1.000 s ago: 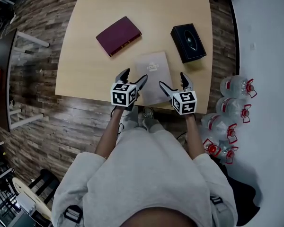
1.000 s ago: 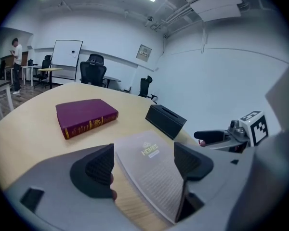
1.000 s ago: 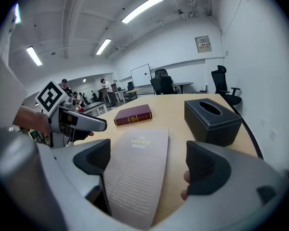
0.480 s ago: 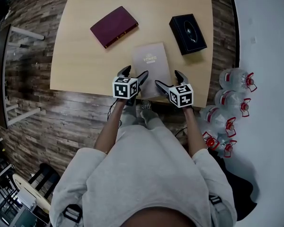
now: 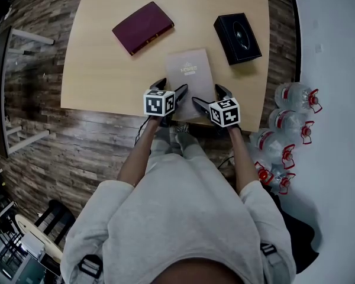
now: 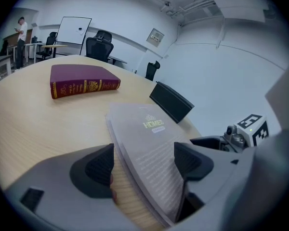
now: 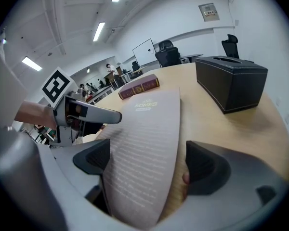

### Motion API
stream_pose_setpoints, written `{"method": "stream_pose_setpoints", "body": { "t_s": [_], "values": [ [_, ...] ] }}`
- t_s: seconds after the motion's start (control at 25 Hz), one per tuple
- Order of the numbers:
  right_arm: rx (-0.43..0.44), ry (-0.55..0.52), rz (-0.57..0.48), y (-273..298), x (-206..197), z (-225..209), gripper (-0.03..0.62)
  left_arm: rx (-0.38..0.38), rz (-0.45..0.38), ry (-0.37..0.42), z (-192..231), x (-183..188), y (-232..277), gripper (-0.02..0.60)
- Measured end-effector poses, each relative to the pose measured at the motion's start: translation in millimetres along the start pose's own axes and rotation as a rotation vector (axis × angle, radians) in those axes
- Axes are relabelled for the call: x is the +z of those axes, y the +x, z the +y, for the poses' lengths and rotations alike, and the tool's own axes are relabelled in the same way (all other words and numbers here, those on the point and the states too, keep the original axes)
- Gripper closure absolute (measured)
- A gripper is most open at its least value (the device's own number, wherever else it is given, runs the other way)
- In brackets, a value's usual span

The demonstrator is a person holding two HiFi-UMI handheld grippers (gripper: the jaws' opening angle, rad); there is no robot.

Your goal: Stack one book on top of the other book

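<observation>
A thin grey book (image 5: 190, 80) lies near the front edge of the wooden table (image 5: 100, 70), with its near end at that edge. A maroon hardback book (image 5: 143, 27) lies flat at the back left. My left gripper (image 5: 170, 90) is open at the grey book's near left corner. In the left gripper view the grey book (image 6: 149, 129) runs between the left gripper's (image 6: 147, 162) pads. My right gripper (image 5: 208, 96) is open at the near right corner, and the right gripper view shows the grey book (image 7: 147, 124) between the right gripper's (image 7: 147, 160) jaws.
A black box (image 5: 237, 37) stands on the table's back right, beyond the grey book. Several water bottles (image 5: 293, 108) stand on the floor to the right of the table. Office chairs (image 6: 98, 44) and desks are far behind the table.
Both grippers have come closer together onto the grey book's near end. The books and the black box lie where they were.
</observation>
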State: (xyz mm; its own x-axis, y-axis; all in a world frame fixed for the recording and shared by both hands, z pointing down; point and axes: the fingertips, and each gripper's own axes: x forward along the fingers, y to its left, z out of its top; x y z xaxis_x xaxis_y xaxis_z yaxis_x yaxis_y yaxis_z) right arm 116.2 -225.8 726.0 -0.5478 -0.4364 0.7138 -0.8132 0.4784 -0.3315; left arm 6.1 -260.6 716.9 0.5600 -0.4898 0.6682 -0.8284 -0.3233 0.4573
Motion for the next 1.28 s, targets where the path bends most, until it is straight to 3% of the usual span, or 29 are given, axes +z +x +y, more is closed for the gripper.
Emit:
{"method": "stream_pose_setpoints", "body": {
  "t_s": [0.48, 1.28],
  "values": [
    [0.01, 0.015, 0.028, 10, -4, 7, 0.099, -0.014, 0.028, -0.012, -7, -4, 15, 0.196],
    [-0.027, 0.016, 0.009, 9, -2, 9, 0.112, 0.074, -0.004, 0.019, -7, -1, 16, 0.196]
  ]
}}
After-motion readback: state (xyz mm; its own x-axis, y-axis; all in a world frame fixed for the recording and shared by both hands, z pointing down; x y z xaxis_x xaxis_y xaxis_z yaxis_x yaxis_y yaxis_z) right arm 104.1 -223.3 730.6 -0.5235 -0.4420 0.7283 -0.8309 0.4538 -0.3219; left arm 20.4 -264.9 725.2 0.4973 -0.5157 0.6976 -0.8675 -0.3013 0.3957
